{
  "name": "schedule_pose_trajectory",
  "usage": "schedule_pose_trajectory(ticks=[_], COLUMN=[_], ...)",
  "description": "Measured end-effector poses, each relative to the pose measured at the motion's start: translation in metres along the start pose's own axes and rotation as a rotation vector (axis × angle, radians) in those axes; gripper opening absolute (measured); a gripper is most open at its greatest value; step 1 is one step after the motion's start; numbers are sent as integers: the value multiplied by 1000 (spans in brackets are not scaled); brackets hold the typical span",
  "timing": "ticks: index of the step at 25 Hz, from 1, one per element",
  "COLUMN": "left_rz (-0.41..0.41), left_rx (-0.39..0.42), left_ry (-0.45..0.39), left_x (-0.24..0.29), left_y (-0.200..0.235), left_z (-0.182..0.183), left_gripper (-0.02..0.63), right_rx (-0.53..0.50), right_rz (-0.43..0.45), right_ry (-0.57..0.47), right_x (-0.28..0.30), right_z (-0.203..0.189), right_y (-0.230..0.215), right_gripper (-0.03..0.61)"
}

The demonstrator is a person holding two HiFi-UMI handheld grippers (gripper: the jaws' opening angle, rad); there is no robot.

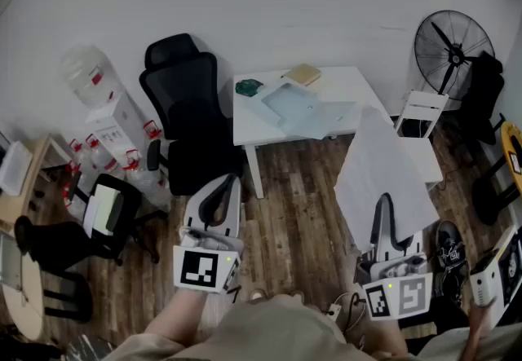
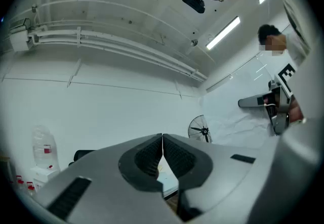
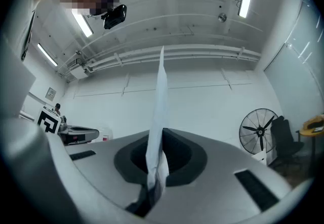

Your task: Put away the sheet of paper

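At centre right, the sheet of paper is pinched by its lower edge in the right gripper, seemingly for carrying to the white table above, while the left gripper is closed, empty.

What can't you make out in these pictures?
- Head view: the sheet covers the table's near corner.
- Right gripper view: the sheet is edge-on in the right claw; its faces are unseen.
- Left gripper view: the shut left claw blocks most of the table.
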State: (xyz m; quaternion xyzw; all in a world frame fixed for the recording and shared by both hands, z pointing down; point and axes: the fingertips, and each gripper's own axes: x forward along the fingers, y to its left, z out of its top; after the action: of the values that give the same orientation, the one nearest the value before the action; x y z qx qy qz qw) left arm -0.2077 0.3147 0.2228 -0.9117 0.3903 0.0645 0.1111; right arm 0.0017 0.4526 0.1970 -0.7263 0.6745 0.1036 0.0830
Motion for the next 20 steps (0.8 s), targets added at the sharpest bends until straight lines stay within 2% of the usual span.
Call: schedule_pose_trajectory(ticks=[20], left_rz=[18], left_rx=[15], left_ry=[40], left_x=[8], left_y=[-24], left_z=[-8], left_gripper=[21], right_rx=[45], right_rz=[58], right_ry=[35], right_x=[4], right_z=[-16], right_y=[-20], right_gripper=[22])
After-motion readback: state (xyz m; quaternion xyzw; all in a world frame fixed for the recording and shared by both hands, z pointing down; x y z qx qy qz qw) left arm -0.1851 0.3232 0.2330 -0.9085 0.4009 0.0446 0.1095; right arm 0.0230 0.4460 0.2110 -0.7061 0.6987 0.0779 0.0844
